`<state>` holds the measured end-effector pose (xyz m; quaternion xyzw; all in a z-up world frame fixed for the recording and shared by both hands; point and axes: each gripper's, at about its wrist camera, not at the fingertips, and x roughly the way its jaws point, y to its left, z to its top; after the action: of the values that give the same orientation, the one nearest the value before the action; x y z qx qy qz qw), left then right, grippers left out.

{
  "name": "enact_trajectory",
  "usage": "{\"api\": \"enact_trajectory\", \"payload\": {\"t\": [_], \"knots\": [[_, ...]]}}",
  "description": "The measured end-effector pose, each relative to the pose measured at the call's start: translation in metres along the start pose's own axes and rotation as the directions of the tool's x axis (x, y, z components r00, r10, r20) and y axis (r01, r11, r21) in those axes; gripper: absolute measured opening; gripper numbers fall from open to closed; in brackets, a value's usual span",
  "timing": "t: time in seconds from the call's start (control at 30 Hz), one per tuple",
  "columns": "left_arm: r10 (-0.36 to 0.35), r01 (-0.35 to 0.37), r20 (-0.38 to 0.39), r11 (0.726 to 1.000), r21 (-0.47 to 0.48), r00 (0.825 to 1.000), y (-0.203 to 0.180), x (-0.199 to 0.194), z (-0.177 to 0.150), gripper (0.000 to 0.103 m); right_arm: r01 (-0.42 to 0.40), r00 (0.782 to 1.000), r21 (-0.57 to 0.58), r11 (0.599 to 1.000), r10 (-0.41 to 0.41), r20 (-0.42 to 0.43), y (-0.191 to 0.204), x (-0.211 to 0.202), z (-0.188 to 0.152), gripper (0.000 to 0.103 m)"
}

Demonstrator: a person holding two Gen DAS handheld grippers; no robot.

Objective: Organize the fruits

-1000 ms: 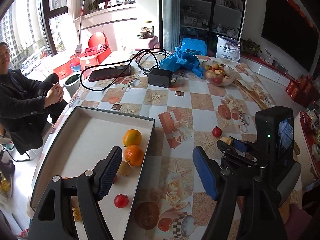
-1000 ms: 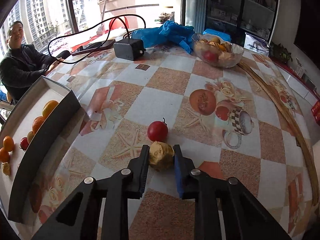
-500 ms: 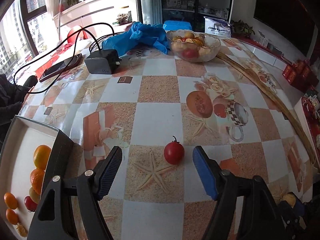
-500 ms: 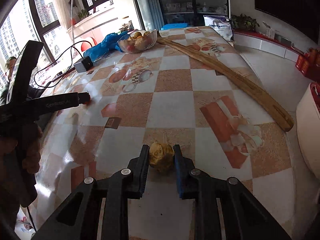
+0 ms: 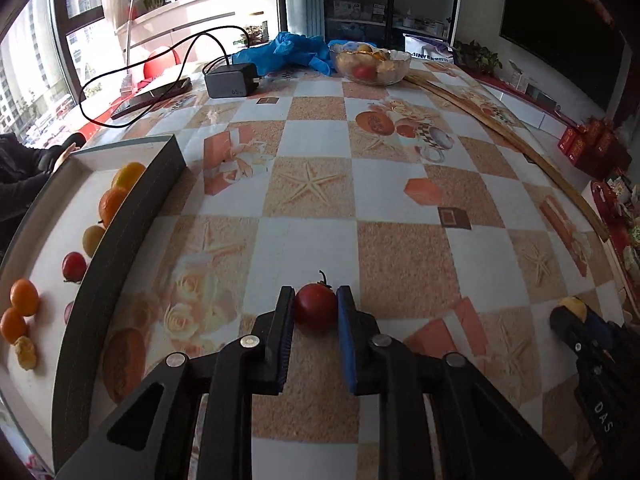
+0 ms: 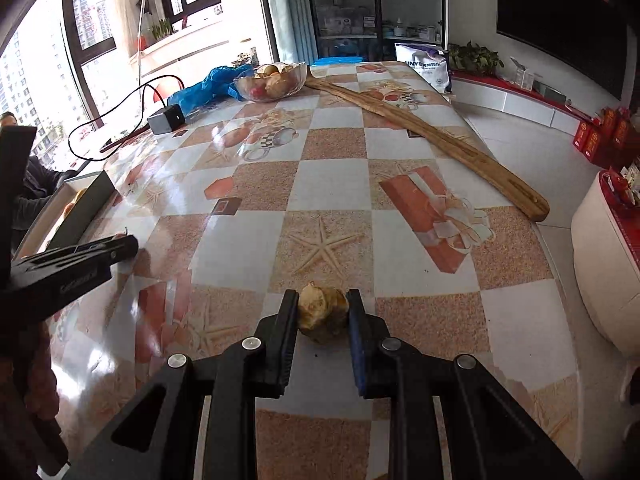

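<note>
A small red tomato [image 5: 316, 314] sits on the patterned tablecloth, and my left gripper [image 5: 315, 291] is closing on it, with the pads touching both of its sides. My right gripper [image 6: 322, 295] is shut on a lumpy yellowish fruit [image 6: 322, 316], low over the table. In the left wrist view that right gripper [image 5: 572, 314] shows at the far right. At the left stands a shallow box [image 5: 132, 216] with a dark wall. It holds oranges [image 5: 114, 202], a small red fruit [image 5: 74, 266] and several other small fruits.
At the far end are a glass bowl of fruit [image 5: 372, 66], a blue plastic bag [image 5: 288, 52], a black charger [image 5: 232, 80] with its cable and a phone [image 5: 152, 96]. A long wooden stick [image 6: 432, 136] lies along the right edge. A person [image 5: 20, 184] sits at the left.
My left gripper swung from over the box to the tomato, came down and closed on it. My right gripper carried the yellowish fruit away to the right across the table.
</note>
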<state>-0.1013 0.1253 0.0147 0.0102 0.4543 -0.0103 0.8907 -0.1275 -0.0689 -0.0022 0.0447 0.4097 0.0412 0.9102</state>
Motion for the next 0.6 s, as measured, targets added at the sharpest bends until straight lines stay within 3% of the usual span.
{"api": "enact_trajectory", "payload": {"t": [0.17,0.6], "knots": [[0.015,-0.016,0.070,1.000,0.004,0.997,0.002,-0.017,-0.028,0.023,0.021,1.000,0.000,1.000,-0.021,0.016,0.006,-0.008,-0.008,0.025],[0.036,-0.038,0.114,0.999,0.019,0.993,0.000,-0.014,-0.028,0.023,0.048,0.999,-0.003,0.999,-0.048,0.010,0.009,-0.003,-0.007,0.025]]}}
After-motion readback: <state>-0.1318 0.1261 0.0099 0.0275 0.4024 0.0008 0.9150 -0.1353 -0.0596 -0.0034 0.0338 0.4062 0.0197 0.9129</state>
